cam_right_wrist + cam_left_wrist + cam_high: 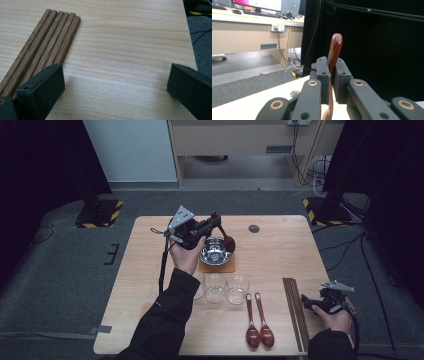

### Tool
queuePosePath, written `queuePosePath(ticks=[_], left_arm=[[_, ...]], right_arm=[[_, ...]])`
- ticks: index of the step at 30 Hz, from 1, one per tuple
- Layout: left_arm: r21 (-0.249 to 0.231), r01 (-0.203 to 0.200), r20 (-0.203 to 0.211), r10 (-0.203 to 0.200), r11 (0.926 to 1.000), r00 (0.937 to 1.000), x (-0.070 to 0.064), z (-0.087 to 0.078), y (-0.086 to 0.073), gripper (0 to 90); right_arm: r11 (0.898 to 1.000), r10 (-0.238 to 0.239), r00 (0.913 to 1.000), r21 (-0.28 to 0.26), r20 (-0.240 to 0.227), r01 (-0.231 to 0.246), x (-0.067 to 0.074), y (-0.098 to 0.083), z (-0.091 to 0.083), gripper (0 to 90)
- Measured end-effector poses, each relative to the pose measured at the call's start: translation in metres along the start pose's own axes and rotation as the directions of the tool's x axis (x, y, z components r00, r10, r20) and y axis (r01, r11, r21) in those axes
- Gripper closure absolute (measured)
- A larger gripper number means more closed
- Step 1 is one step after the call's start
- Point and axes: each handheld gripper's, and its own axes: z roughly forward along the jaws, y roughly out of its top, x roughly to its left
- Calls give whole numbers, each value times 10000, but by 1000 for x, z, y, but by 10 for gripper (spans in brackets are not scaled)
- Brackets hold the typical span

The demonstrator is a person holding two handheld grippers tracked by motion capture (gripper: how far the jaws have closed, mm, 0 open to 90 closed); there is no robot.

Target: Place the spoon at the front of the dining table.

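- Near edge, about 5 o'clock on the table [280,245]: your right gripper [115,82] rests low with its jaws spread wide, nothing between them; the bundle of wooden chopsticks [295,312] lies just at its 9 o'clock side.
- At 6 o'clock: two wooden spoons [259,322] lie side by side, bowls toward you.
- Centre: three clear glasses [226,288] stand in a row.
- Beyond them, toward 12 o'clock: a steel bowl [216,252] sits on an orange mat [218,267].
- Farthest: your left gripper [216,221] is clenched on the handle of a third wooden spoon [334,53], whose bowl end hangs over the steel bowl's 3 o'clock rim.
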Motion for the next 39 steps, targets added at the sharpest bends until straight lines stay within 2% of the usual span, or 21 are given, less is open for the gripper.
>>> queuePosePath(ticks=[21,39], left_arm=[[136,55,-505,-48,9999,9987,17,3,-5,841],[274,151,-1035,-122,9995,9946,36,2,-14,841]], right_arm=[[10000,3,10000,2,4,-3,0,0,0,13],[10000,4,10000,1,3,-4,0,0,0,13]])
